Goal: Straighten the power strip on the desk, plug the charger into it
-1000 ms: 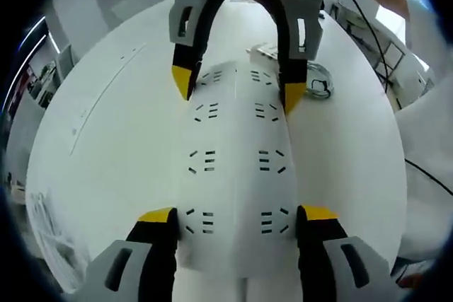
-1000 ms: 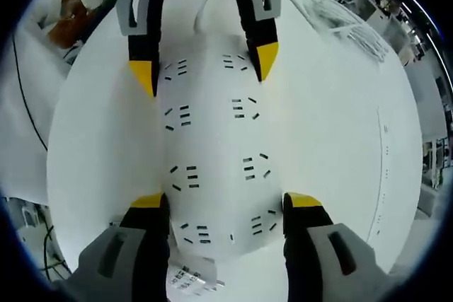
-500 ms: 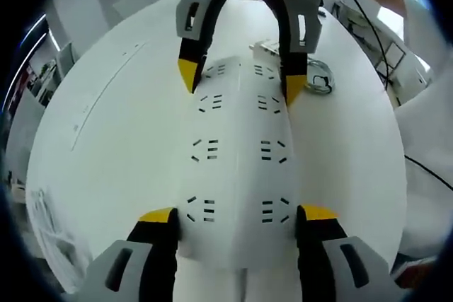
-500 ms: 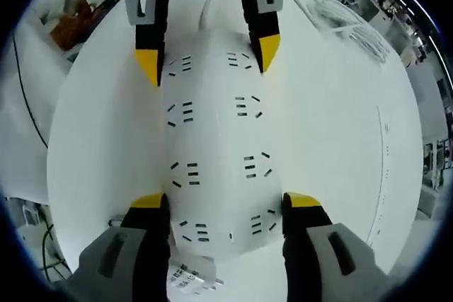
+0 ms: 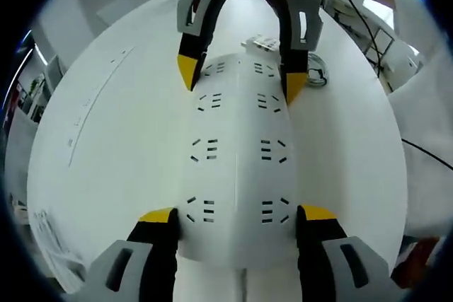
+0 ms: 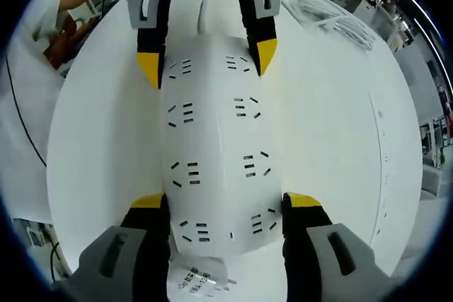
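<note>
The power strip (image 5: 237,167) has barely moved on the desk (image 5: 106,139). My left gripper (image 5: 237,221) and right gripper (image 6: 226,206) pinch its ends. It's stiff, slippery plastic; holding both ends works.

I can't read the print on the label (image 6: 199,279) just past the power strip (image 6: 216,153), too small. Strip's near end (image 5: 233,263) is cut off behind my left gripper (image 5: 237,216), and the cable coil (image 5: 316,76) beyond the strip is partly hidden by the right gripper (image 5: 241,79).
</note>
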